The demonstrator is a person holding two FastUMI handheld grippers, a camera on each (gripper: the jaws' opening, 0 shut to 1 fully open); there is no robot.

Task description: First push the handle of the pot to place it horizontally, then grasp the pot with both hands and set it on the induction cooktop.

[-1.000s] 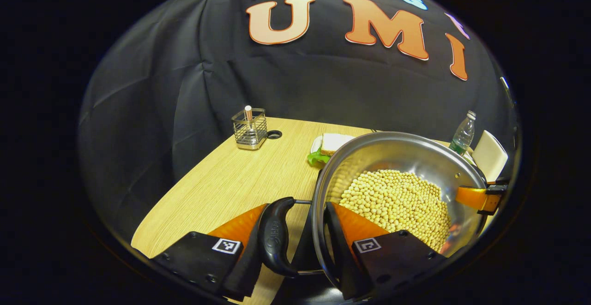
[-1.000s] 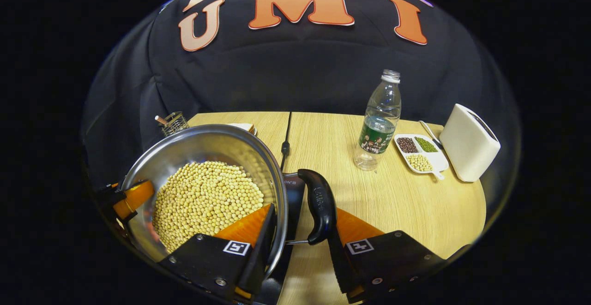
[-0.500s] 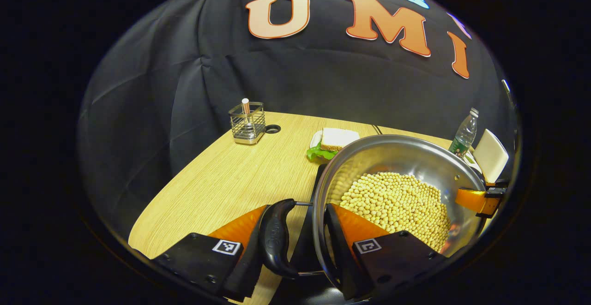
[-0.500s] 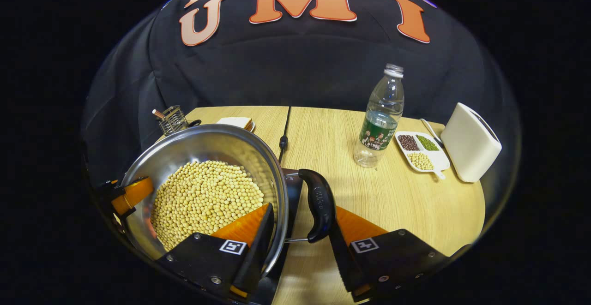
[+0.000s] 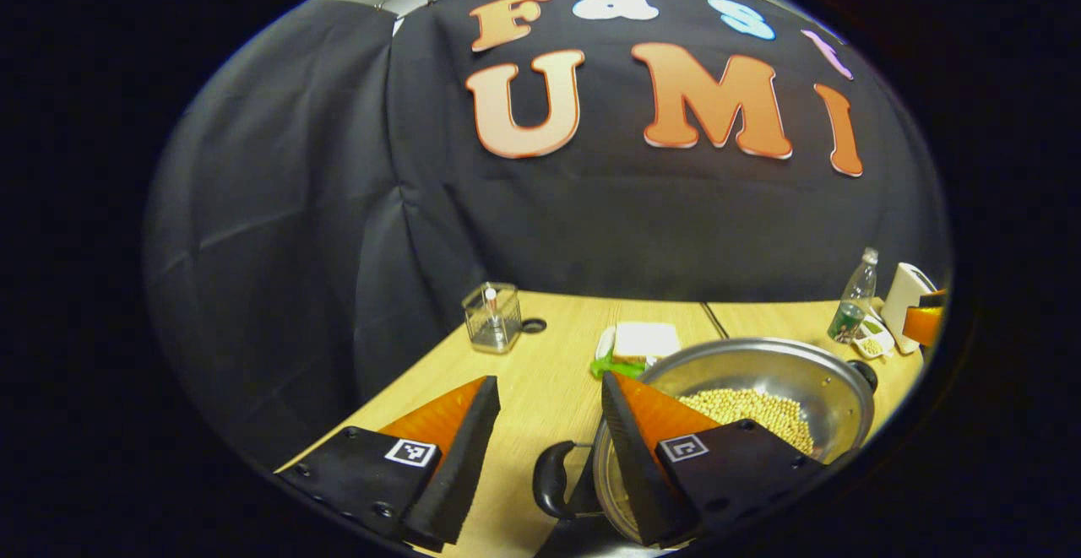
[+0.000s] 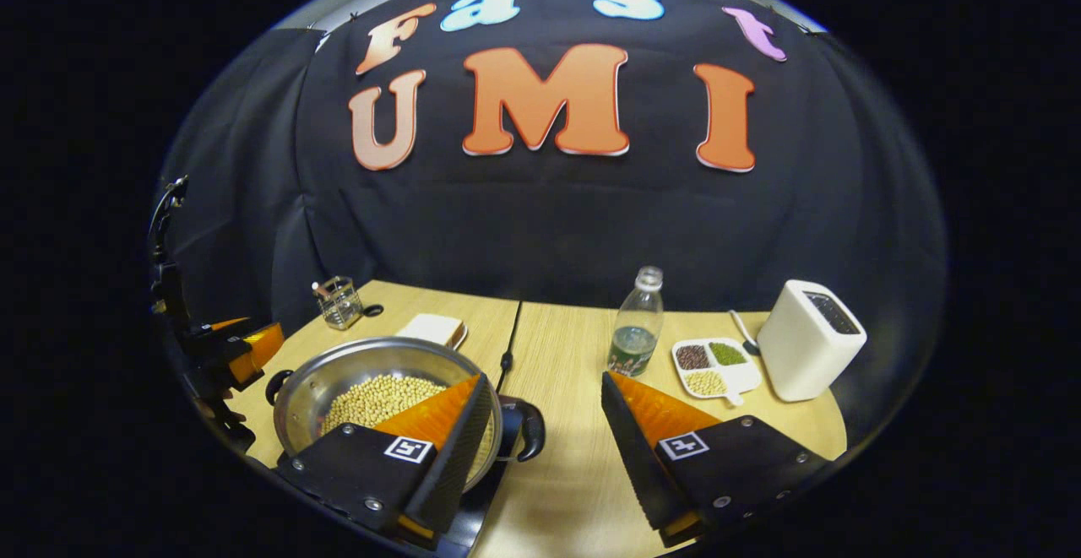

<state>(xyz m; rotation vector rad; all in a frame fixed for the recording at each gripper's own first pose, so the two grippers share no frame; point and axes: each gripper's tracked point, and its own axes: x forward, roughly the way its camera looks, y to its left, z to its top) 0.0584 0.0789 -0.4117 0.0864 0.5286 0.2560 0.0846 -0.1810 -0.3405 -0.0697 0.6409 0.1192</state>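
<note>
Left gripper view, left to right. Wire caddy (image 5: 491,316) near the table's far left edge, a small dark ring on the table (image 5: 439,372) just beside it. Left gripper (image 5: 549,448) has its fingers spread wide with nothing between them, raised above the table. Below the gap, the pot's black side handle (image 5: 551,490) lies flat. Sandwich on a plate (image 5: 643,343) just behind the pot. Steel pot (image 5: 811,372) holds pale beans; one finger overlaps its near rim in the picture, whether touching I cannot tell. A dark slab under the pot at the bottom edge looks like the induction cooktop (image 5: 583,533), though little of it shows. Far right: water bottle (image 5: 853,309), then a white box (image 5: 908,292), and the other gripper's finger at the very edge.

Right gripper view, left to right. The left gripper (image 6: 232,347) at the left edge, apart from the pot. Caddy (image 6: 339,301), sandwich (image 6: 435,328). Pot (image 6: 338,372) with beans sits on the cooktop (image 6: 481,507), its near handle (image 6: 528,430) flat. A black cord (image 6: 509,347) runs to the back wall. Right gripper (image 6: 540,448) wide open, empty, raised clear of the handle. Bottle (image 6: 635,326), divided dish of beans (image 6: 714,364), white box (image 6: 809,340).
</note>
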